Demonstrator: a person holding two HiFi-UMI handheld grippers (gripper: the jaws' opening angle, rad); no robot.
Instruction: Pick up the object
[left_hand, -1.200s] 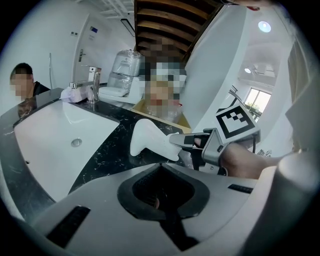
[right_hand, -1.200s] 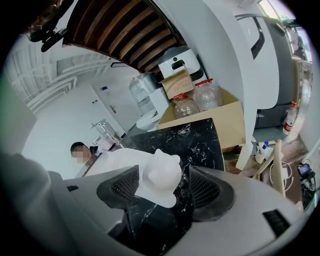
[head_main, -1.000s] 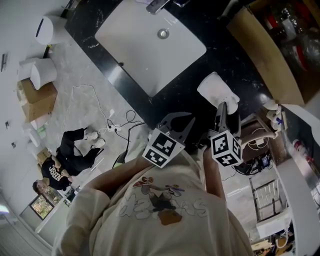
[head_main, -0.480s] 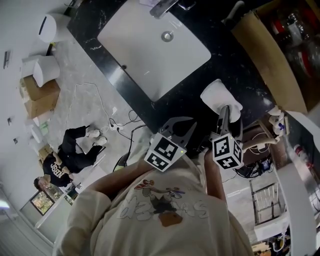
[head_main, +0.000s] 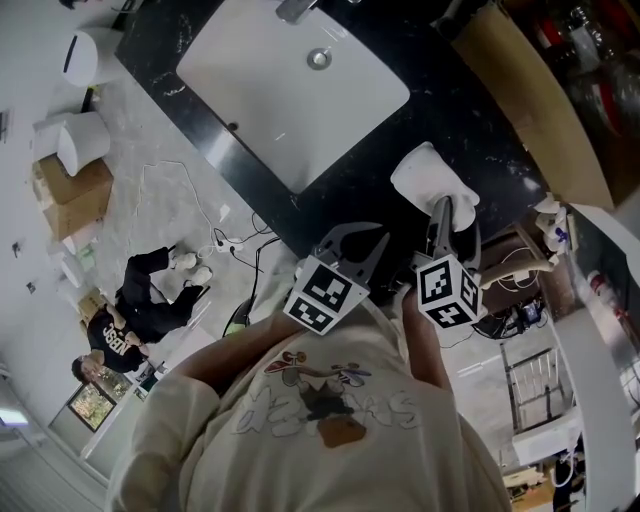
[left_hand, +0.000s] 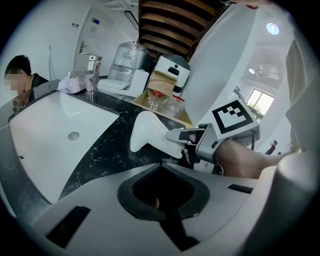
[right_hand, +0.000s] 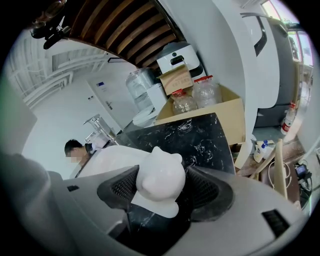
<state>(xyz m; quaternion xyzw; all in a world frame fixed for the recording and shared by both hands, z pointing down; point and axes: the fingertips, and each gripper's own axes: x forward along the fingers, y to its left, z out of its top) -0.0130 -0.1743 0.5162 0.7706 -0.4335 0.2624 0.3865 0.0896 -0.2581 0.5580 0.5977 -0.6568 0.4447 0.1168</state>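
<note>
The object is a smooth white figure with a rounded, eared head (right_hand: 159, 179). My right gripper (right_hand: 161, 194) is shut on it, with a ribbed pad pressed on each side. In the head view the white object (head_main: 432, 180) sticks out ahead of the right gripper (head_main: 441, 210), over the black marble counter (head_main: 470, 110). The left gripper view shows the same object (left_hand: 147, 131) held sideways just above the counter. My left gripper (head_main: 358, 240) hovers open and holds nothing, left of the right one at the counter's front edge; its jaws (left_hand: 162, 192) stand apart.
A white sink basin (head_main: 300, 90) with a faucet (left_hand: 91, 72) is sunk in the counter to the left. A cardboard box of plastic bottles (right_hand: 200, 97) stands at the counter's far right. A person (head_main: 130, 310) sits on the floor below, near cables.
Almost nothing: the right gripper keeps its hold on the white object and the left stays open. The head view has shifted a little.
</note>
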